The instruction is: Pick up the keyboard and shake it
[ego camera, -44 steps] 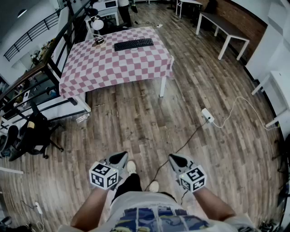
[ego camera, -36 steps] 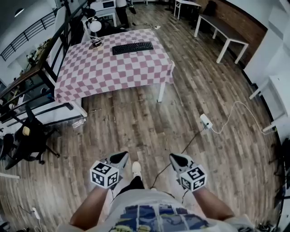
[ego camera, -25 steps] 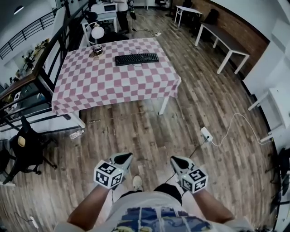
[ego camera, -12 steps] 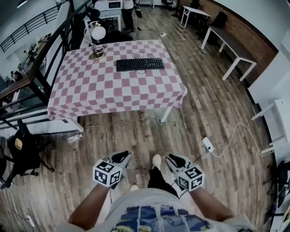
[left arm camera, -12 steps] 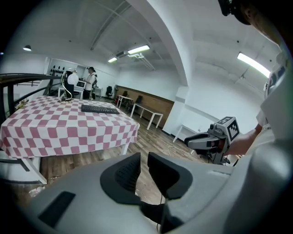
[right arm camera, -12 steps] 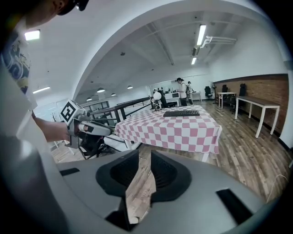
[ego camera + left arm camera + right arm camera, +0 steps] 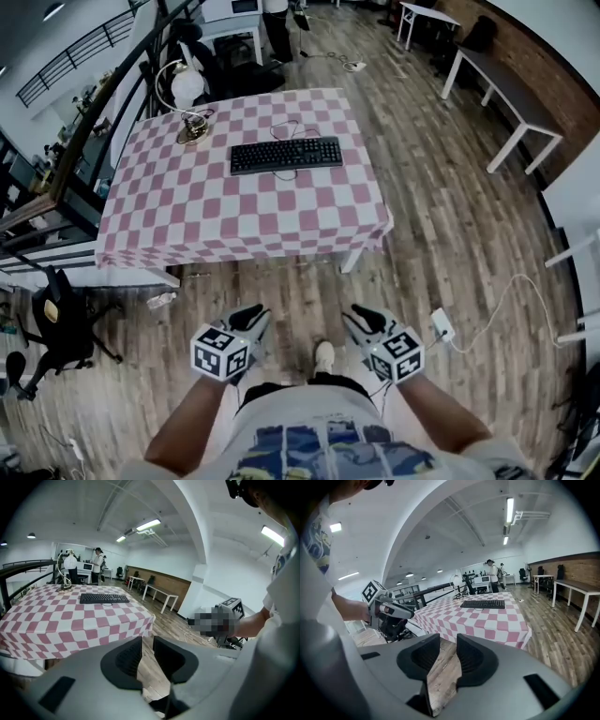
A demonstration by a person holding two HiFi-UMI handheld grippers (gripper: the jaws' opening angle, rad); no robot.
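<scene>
Keyboard (image 7: pixel 286 155) lies far beyond left tongs (image 7: pixel 249 316) and right tongs (image 7: pixel 363 318), just-opened, empty.

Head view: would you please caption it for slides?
Empty left gripper and right gripper, jaws just opened, short of the checkered table bearing a black keyboard.

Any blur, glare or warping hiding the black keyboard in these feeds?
Head view: sharp, fisheye-bowed wooden floor, black keyboard clear. Left gripper view: dark corners, keyboard small but legible. Right gripper view: dark corners, bright ceiling tube lights, no glare on it.
</scene>
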